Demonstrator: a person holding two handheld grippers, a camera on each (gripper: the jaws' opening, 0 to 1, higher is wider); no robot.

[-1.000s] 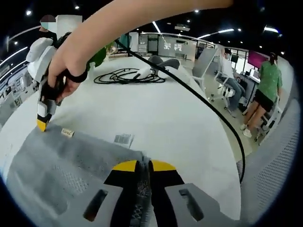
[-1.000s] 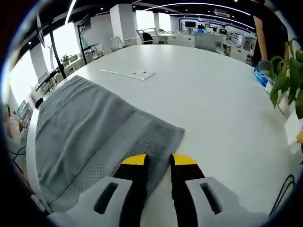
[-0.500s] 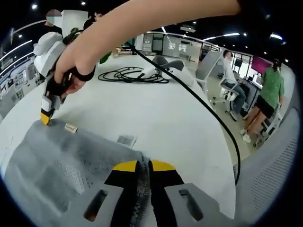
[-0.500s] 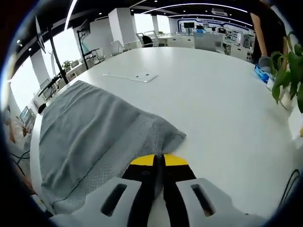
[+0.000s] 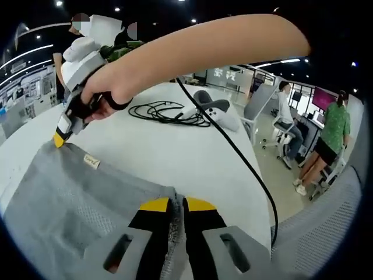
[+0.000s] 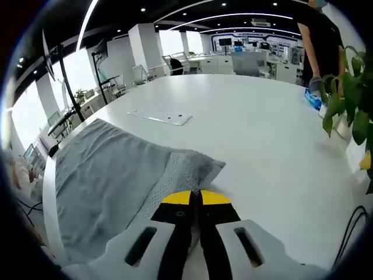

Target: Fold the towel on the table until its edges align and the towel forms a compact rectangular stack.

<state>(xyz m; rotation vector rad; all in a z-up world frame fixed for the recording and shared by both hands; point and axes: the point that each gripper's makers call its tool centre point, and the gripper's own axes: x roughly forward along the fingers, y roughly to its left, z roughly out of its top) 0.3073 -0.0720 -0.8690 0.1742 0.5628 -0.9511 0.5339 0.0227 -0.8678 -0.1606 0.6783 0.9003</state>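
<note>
left gripper point(image 5: 176, 204) and right gripper point(image 6: 196, 197) each clamped on a corner of the towel point(image 6: 111, 175), first fold in hand; next, lift both corners and carry them across to the opposite edge.

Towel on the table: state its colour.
The towel is grey, with a textured band near its edge; the right gripper view shows it best.

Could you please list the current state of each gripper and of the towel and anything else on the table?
left gripper: shut on a towel corner.
right gripper: shut on another corner.
towel: grey, spread out, not yet folded, corners pinched.
black cable: coiled loosely on the table.
flat white sheet: lying beyond the towel.
</note>
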